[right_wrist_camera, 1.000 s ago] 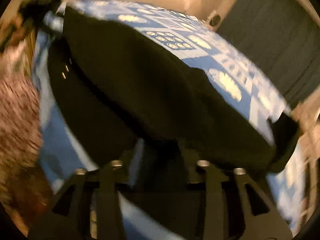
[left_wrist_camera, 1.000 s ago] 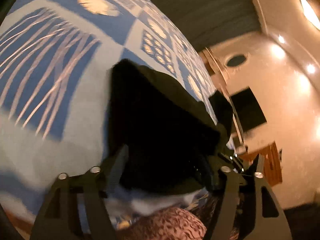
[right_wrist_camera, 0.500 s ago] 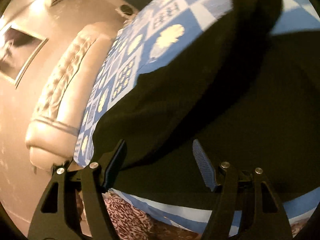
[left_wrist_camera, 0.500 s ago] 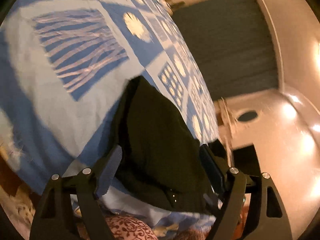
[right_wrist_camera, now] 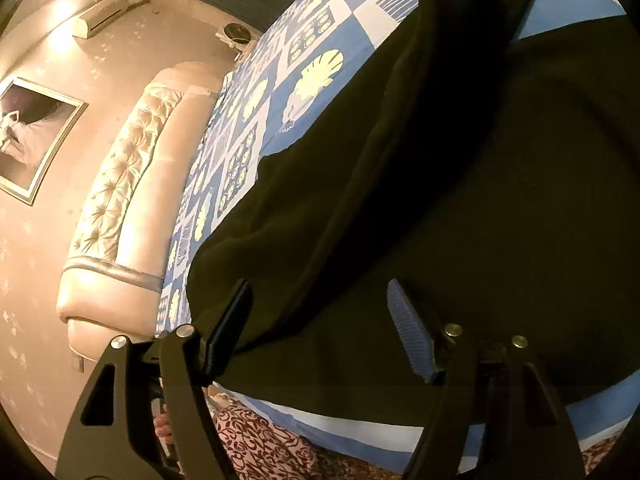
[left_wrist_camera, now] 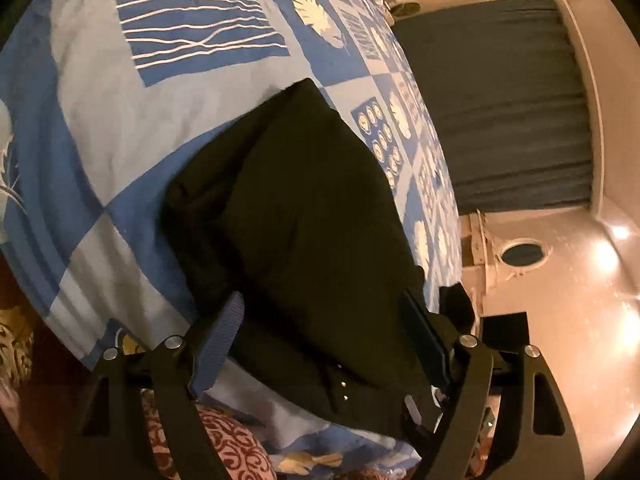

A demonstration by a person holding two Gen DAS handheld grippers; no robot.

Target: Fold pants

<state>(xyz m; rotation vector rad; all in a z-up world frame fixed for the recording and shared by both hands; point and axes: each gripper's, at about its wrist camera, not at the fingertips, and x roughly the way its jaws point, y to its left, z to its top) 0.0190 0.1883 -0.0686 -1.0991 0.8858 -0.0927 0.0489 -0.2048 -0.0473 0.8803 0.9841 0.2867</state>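
Hovering wide apart over the near bed edge, the left gripper (left_wrist_camera: pixel 320 332) grips nothing; the black pants (left_wrist_camera: pixel 304 216) lie folded beneath it on the blue patterned bedspread (left_wrist_camera: pixel 100 128). The right gripper (right_wrist_camera: pixel 320 320) is likewise spread and empty above the pants (right_wrist_camera: pixel 460 220). Bedspread left of the pants lies bare. Beyond stand a headboard (right_wrist_camera: pixel 116 200), a picture (right_wrist_camera: pixel 28 140) and a curtain (left_wrist_camera: pixel 504 112). No writing is legible.

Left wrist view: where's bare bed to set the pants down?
Bare blue patchwork bedspread lies left of and beyond the black folded pants, up to the striped patch. Crowded at the near edge: the pants fill the space between the open left gripper fingers.
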